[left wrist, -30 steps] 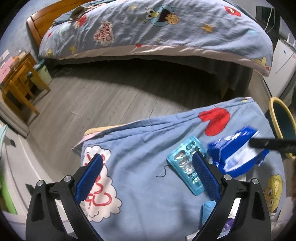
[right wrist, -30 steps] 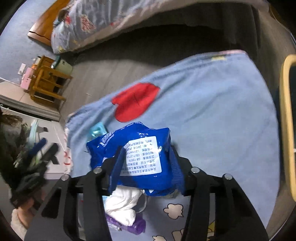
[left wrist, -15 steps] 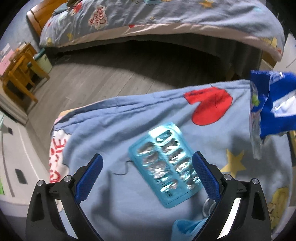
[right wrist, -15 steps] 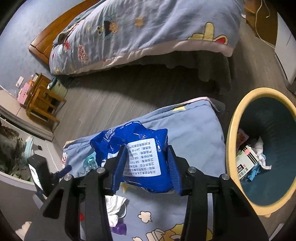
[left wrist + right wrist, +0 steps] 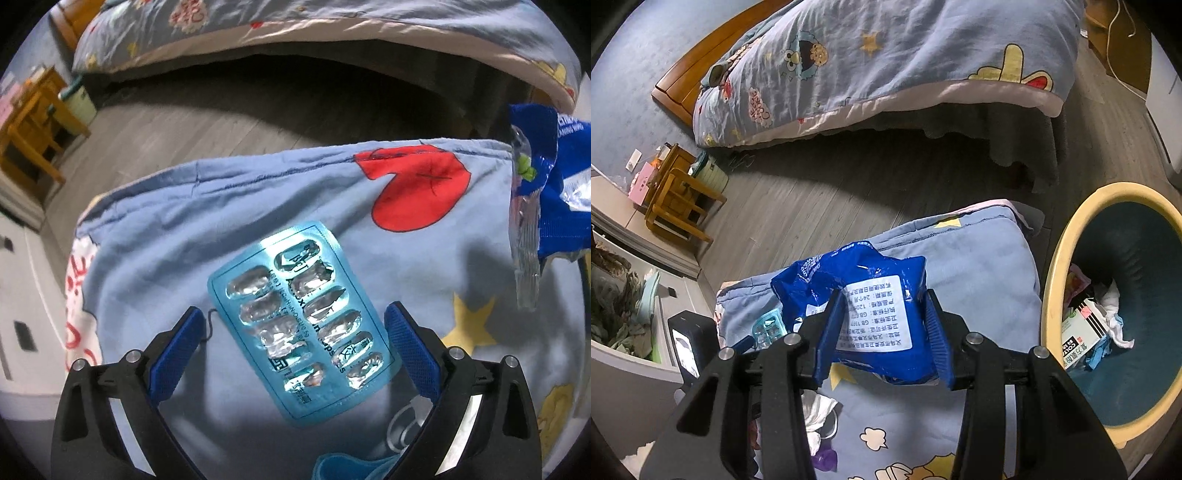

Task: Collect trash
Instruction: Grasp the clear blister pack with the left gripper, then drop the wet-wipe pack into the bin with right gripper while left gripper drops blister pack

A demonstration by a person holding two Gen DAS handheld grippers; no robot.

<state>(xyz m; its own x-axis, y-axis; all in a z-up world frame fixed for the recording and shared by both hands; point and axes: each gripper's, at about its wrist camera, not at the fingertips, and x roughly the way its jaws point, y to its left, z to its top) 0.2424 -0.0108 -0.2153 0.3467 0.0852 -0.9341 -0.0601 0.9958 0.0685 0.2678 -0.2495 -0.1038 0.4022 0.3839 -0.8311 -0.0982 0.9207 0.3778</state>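
An empty teal blister pack (image 5: 304, 321) lies flat on the blue cartoon-print quilt (image 5: 258, 199). My left gripper (image 5: 295, 332) hangs open just above it, a finger on either side, pads clear of it. My right gripper (image 5: 884, 325) is shut on a crumpled blue plastic package (image 5: 871, 306) with a white label, held above the quilt (image 5: 982, 266); the package (image 5: 554, 192) shows at the right edge of the left wrist view. The yellow-rimmed trash bin (image 5: 1067, 236) stands to its right, with a carton and tissues inside.
Crumpled white tissue (image 5: 820, 413) and a purple scrap (image 5: 823, 459) lie on the quilt near me. A bed (image 5: 886, 66) stands across the grey wood floor. A small wooden stool (image 5: 679, 199) sits at the left. A white unit (image 5: 628, 354) borders the quilt's left side.
My left gripper has dropped and shifted over the blister pack, which now sits between its fingers. My right gripper has lifted the blue package off the quilt and the bin has come into view.
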